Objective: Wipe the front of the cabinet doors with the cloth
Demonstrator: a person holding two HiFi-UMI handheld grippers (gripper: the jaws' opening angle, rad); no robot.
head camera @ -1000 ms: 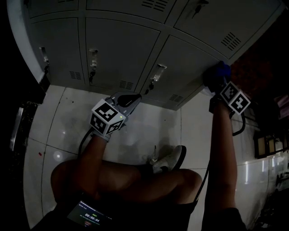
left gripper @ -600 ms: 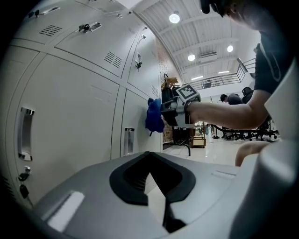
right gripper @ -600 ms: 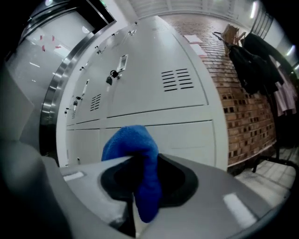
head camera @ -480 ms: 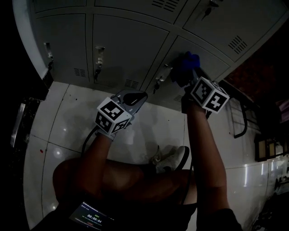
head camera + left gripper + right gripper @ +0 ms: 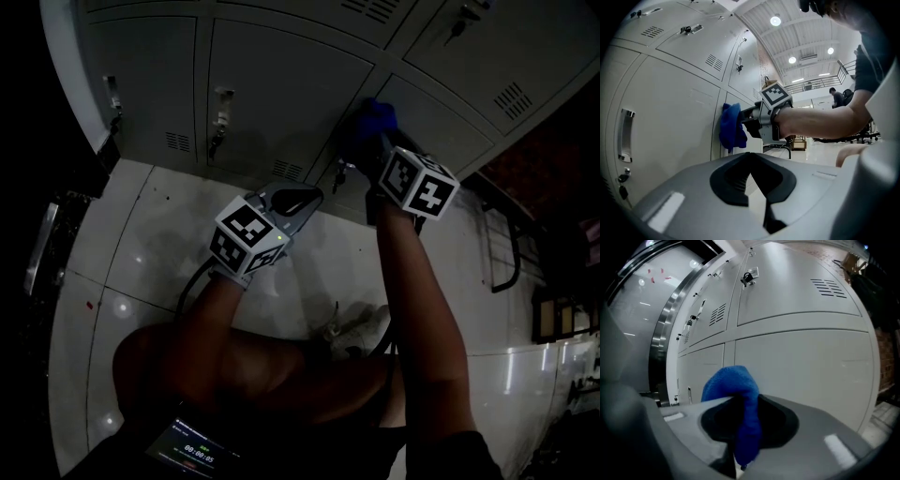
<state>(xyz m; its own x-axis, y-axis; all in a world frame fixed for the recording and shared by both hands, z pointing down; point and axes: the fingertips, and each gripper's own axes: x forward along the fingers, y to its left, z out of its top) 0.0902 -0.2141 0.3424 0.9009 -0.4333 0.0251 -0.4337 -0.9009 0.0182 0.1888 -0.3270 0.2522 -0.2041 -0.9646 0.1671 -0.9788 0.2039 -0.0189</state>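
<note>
A blue cloth (image 5: 373, 124) is pinched in my right gripper (image 5: 380, 141), which presses it against the grey cabinet doors (image 5: 272, 84) near a door seam. The right gripper view shows the cloth (image 5: 736, 399) bunched between the shut jaws, with the door front (image 5: 797, 362) just beyond. In the left gripper view the cloth (image 5: 731, 126) touches the cabinet door (image 5: 670, 117), held by the right gripper (image 5: 745, 123). My left gripper (image 5: 302, 198) hangs low before the cabinet's base, its jaws together and holding nothing.
Door handles with keys (image 5: 221, 105) stick out from the locker fronts. Pale floor tiles (image 5: 141, 244) lie below the cabinet. The person's knees and a shoe (image 5: 361, 330) are under the arms. A dark rail (image 5: 511, 253) stands at the right.
My right gripper has swept the cloth leftward along the cabinet front, from the right door toward the middle seam. The left gripper has shifted slightly right and up.
</note>
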